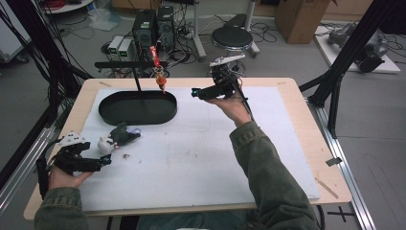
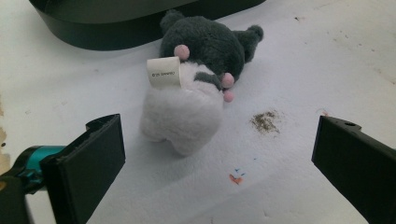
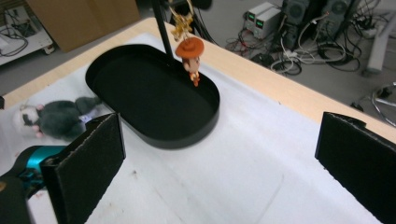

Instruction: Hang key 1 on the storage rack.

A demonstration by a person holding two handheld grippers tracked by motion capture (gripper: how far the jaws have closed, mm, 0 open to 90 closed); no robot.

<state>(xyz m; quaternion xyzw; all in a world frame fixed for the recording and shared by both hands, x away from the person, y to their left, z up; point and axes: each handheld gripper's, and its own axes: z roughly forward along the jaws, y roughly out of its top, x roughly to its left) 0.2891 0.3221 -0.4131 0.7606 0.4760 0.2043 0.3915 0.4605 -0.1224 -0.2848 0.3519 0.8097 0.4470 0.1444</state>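
The grey-and-white plush toy (image 2: 196, 88) lies on its side on the white mat, just beside the near rim of the black oval tray (image 1: 138, 109). The left gripper (image 2: 219, 158) faces the toy, jaws spread wide and clear of it. The right gripper (image 3: 219, 163) is raised beside the tray's right end, jaws spread and empty, near the small orange-hatted figure (image 3: 190, 55) hanging over the tray.

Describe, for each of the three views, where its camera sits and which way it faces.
High view: above the person's side, facing forward and down on the table; both sleeved forearms, left gripper, right gripper.
Left gripper view: rides the left gripper, facing the plush toy lying on the mat; open black jaws.
Right gripper view: rides the right gripper, facing the black tray and hanging figure; open jaws.
All views share toy and tray.
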